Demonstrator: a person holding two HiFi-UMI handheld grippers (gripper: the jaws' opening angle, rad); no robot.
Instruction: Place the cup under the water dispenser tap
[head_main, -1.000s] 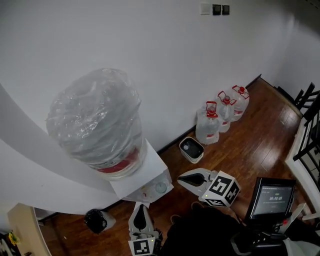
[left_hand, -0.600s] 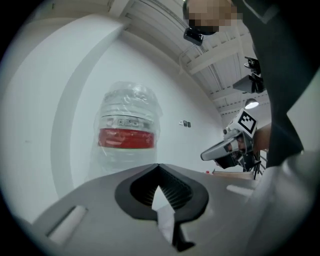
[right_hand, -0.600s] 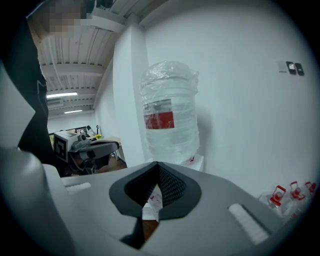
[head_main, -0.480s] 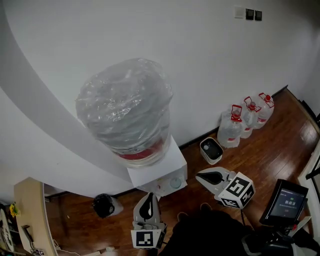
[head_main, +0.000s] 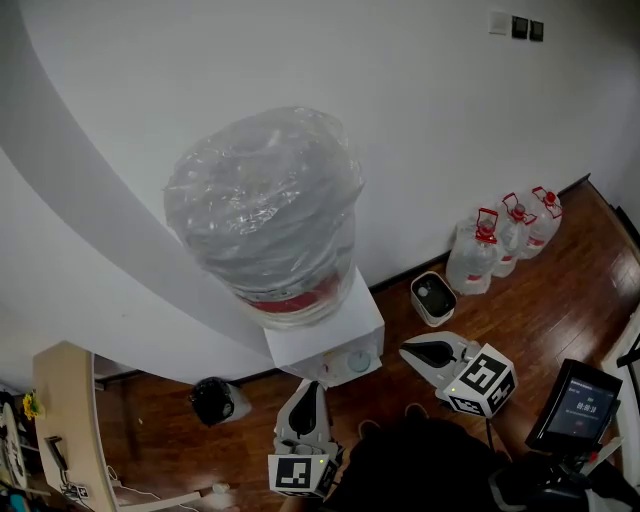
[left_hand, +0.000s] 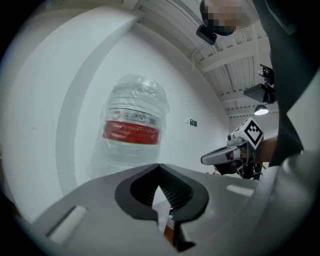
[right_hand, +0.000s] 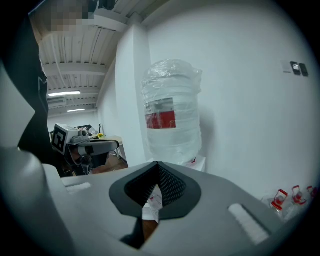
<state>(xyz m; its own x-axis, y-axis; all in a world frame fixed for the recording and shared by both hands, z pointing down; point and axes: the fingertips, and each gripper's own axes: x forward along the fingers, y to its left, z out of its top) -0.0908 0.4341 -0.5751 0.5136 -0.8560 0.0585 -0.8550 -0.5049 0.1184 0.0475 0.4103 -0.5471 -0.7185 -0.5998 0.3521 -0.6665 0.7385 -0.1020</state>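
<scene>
No cup shows in any view. The water dispenser (head_main: 335, 345) is a white box against the wall, with a large plastic-wrapped bottle (head_main: 265, 205) on top. The bottle (left_hand: 132, 127) also fills the middle of the left gripper view, and the bottle (right_hand: 172, 110) stands ahead in the right gripper view. My left gripper (head_main: 310, 390) hovers just in front of the dispenser, jaws shut with nothing between them. To the dispenser's right, my right gripper (head_main: 410, 350) is also shut and holds nothing. The dispenser's tap is hidden below its top edge.
Three water jugs (head_main: 505, 240) with red caps stand along the wall at the right, with a small white bin (head_main: 432, 298) beside them. A black object (head_main: 213, 400) lies on the wood floor left of the dispenser. A tablet screen (head_main: 583, 405) sits at the lower right.
The head view has swung, so the dispenser and bottle now sit further right in the picture. My left gripper has come up a little. Both grippers stay shut.
</scene>
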